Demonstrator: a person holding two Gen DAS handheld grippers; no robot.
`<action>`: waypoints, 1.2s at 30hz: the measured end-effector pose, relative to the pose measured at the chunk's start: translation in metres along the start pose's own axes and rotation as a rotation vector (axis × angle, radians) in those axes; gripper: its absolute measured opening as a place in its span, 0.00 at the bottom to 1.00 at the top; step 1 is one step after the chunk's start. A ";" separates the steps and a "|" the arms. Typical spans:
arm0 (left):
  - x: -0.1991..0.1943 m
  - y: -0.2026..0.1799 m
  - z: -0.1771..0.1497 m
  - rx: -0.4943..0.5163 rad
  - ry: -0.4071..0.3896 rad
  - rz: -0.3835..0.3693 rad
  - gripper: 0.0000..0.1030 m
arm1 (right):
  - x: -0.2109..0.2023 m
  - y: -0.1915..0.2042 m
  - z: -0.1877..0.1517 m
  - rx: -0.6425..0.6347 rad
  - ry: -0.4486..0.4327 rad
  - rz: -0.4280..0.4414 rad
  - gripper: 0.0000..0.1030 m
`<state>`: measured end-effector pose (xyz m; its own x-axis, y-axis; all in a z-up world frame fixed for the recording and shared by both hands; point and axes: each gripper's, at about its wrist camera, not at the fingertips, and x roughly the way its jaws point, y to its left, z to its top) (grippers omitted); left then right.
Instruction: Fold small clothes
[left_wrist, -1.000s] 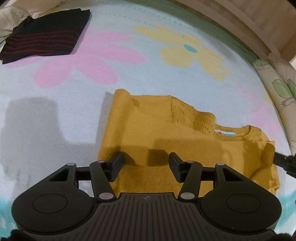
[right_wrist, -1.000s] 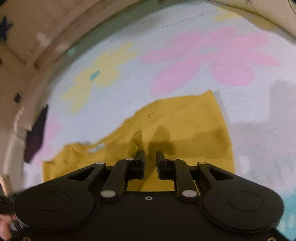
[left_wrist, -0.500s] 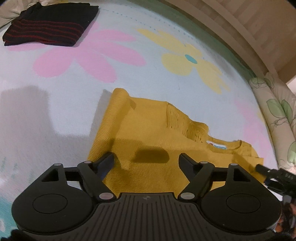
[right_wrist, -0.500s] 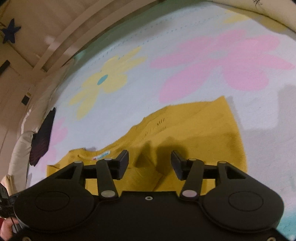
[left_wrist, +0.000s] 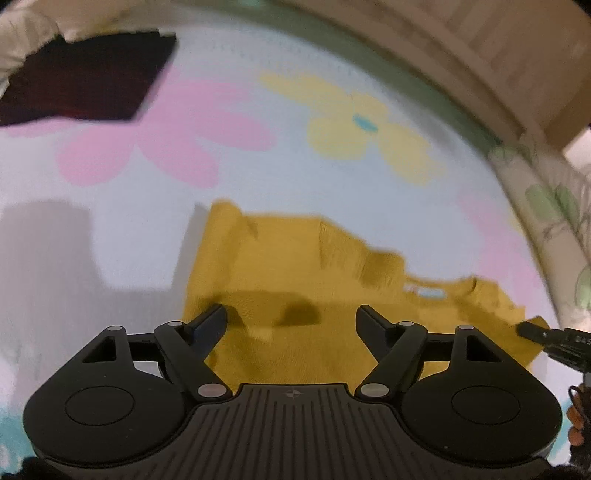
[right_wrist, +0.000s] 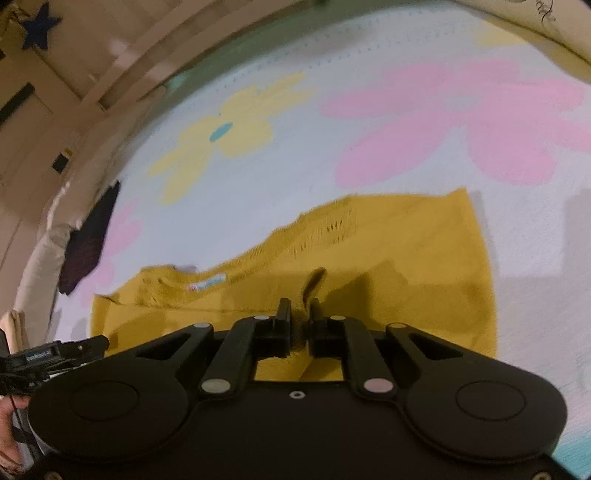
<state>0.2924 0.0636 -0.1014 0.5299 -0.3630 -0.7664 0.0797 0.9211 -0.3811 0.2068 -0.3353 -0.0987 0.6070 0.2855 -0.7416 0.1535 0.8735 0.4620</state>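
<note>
A mustard-yellow knit top (left_wrist: 295, 258) lies spread on a pale flowered blanket (left_wrist: 110, 229), its neck label to the right. My left gripper (left_wrist: 291, 312) hovers over the top's near edge, open, with nothing pinched between its fingers. In the right wrist view the same top (right_wrist: 406, 251) lies with its label to the left. My right gripper (right_wrist: 299, 310) is closing and stands almost shut, with a raised ridge of the yellow knit pinched between its fingers. Its tip (left_wrist: 535, 328) shows at the top's right corner in the left wrist view.
A folded black garment with red stripes (left_wrist: 85, 81) lies at the blanket's far left. Another dark garment (right_wrist: 88, 240) sits at the left edge in the right wrist view. A leaf-print cushion (left_wrist: 546, 206) and a wooden frame (left_wrist: 480, 44) border the blanket.
My left jaws have spread wider over the top's near edge. My right jaws opened and then closed on a fold of the yellow knit. Both views have shifted a little and are blurred.
</note>
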 end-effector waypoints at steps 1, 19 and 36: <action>-0.002 -0.002 0.001 -0.001 -0.021 -0.003 0.73 | -0.005 -0.001 0.004 0.010 -0.025 0.000 0.15; 0.021 -0.021 -0.017 0.218 0.059 0.110 0.73 | -0.020 -0.047 0.021 0.080 -0.149 -0.145 0.53; 0.020 -0.011 -0.011 0.136 0.038 0.063 0.73 | -0.008 -0.063 0.003 0.068 -0.054 -0.056 0.50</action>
<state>0.2925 0.0449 -0.1179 0.5054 -0.3066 -0.8065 0.1625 0.9518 -0.2601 0.1948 -0.3937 -0.1204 0.6366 0.2138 -0.7410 0.2397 0.8584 0.4536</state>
